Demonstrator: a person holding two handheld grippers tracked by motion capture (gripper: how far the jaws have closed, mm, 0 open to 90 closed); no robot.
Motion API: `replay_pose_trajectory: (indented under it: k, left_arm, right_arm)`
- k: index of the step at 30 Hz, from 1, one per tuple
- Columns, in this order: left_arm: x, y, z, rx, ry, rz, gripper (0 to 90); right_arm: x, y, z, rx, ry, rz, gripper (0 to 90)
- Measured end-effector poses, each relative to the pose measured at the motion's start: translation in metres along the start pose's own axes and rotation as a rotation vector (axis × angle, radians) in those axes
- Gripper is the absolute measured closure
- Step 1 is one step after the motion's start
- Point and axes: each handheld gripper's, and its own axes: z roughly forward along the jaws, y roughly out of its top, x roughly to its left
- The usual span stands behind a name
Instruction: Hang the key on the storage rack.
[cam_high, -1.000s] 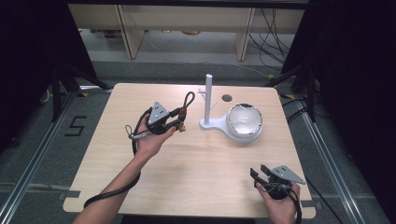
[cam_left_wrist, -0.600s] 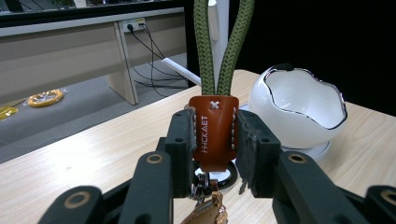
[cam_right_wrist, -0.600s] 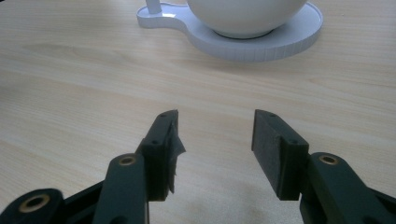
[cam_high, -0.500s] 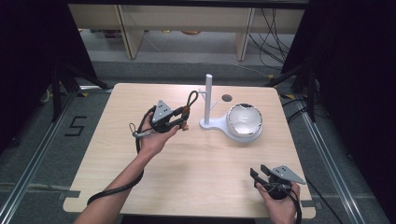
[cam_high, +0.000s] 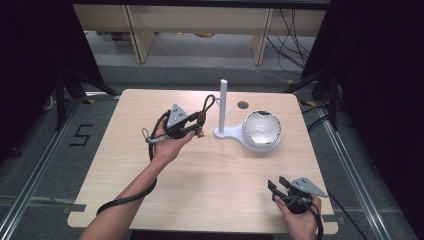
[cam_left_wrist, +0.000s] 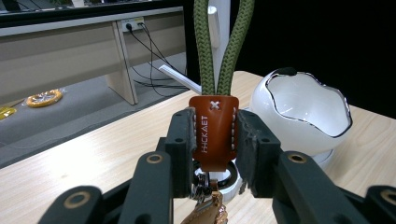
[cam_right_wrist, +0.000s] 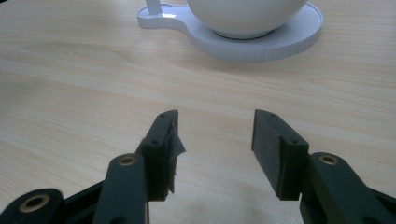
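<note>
Keychain (cam_high: 201, 116) with its green cord loop sits pinched in the left gripper (cam_high: 191, 127), held above the desk (cam_high: 150, 210) toward the far edge, just beside the white stand's post (cam_high: 223, 105). From the high view the loop (cam_high: 208, 103) stretches away from the fingers toward that post, so its long axis points up and to the far side; the left hand (cam_high: 167, 145) is by far the nearer one, its forearm reaching in from the near-left corner with the palm under the gripper. The right gripper (cam_high: 279, 186) rests low at the near-right corner.

In the left gripper view the fingers (cam_left_wrist: 180, 140) clamp the brown leather tab (cam_left_wrist: 214, 133), cord rising straight up between them, the post (cam_left_wrist: 219, 28) right behind and the white bowl (cam_left_wrist: 303, 116) off to the side.

In the right gripper view the fingers (cam_right_wrist: 161, 144) stand spread with nothing between them, the stand's base (cam_right_wrist: 252, 39) well beyond. I judge the loop must go over the post top.
</note>
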Motion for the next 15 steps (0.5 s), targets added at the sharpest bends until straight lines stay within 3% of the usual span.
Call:
replay_pose_trajectory:
  k: [3, 4, 5, 15]
  left_arm:
    - [0.0003, -0.0006, 0.0023, 0.002, 0.001, -0.003, 67.6]
    - [0.0006, -0.0008, 0.0028, 0.003, 0.003, -0.001, 67.6]
    - [0.001, -0.001, 0.0032, 0.007, 0.003, 0.0, 67.6]
    - [0.0016, -0.004, 0.0086, 0.018, 0.006, -0.008, 67.6]
  right_arm:
    - [0.0002, 0.0002, -0.0011, 0.012, 0.003, 0.006, 51.9]
    - [-0.0035, 0.0007, 0.0001, -0.002, 0.008, -0.036, 51.9]
    - [-0.0036, 0.0, 0.0025, -0.024, 0.018, -0.038, 51.9]
    - [-0.0043, 0.0002, 0.0019, -0.021, 0.011, -0.034, 51.9]
